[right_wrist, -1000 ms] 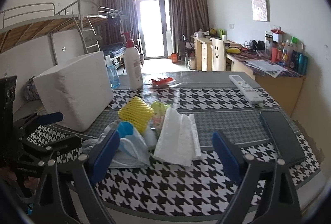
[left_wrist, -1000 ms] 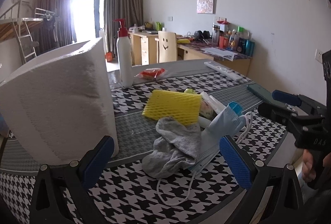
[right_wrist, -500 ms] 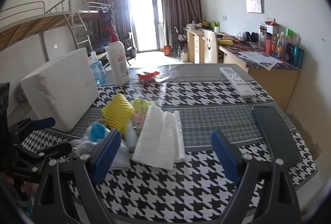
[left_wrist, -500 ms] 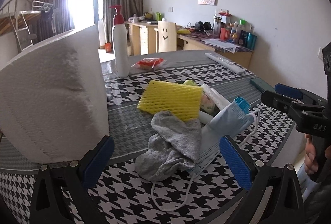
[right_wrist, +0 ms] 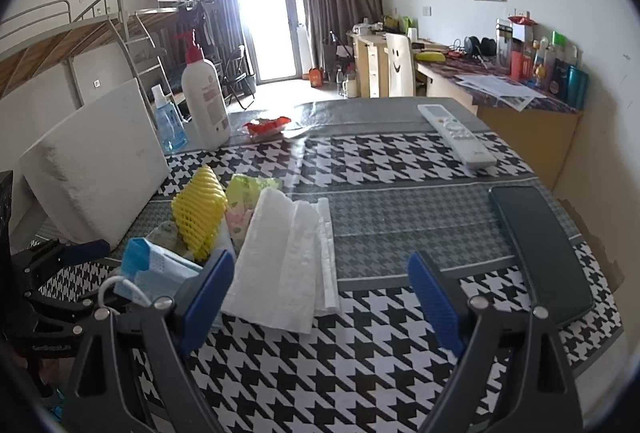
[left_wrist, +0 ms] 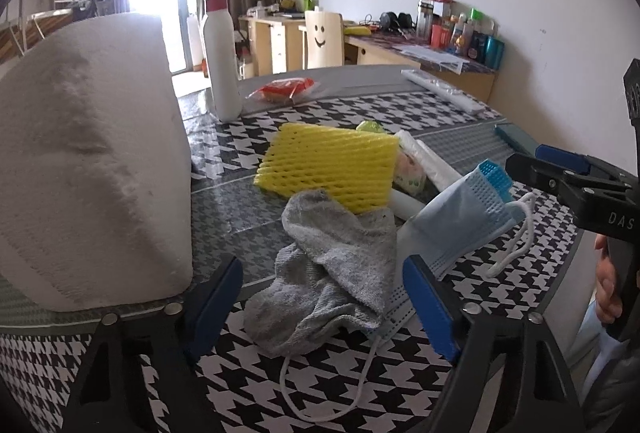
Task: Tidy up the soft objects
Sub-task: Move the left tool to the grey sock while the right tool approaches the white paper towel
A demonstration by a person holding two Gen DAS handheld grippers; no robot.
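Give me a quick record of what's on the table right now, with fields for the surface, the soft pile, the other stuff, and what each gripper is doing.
surface: table with houndstooth cloth
soft pile: grey sock, blue face mask, yellow foam net, folded paper towels
beside pile: large white tissue pack
other items: pump bottle, remote, dark phone
left gripper: jaws just closing, astride the sock, not yet pressing
right gripper: jaws open, nothing held

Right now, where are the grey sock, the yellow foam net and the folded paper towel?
grey sock (left_wrist: pixel 328 269), left wrist view, crumpled middle.
yellow foam net (left_wrist: pixel 332 165), left wrist view, mesh face.
folded paper towel (right_wrist: pixel 280 265), right wrist view, top fold.
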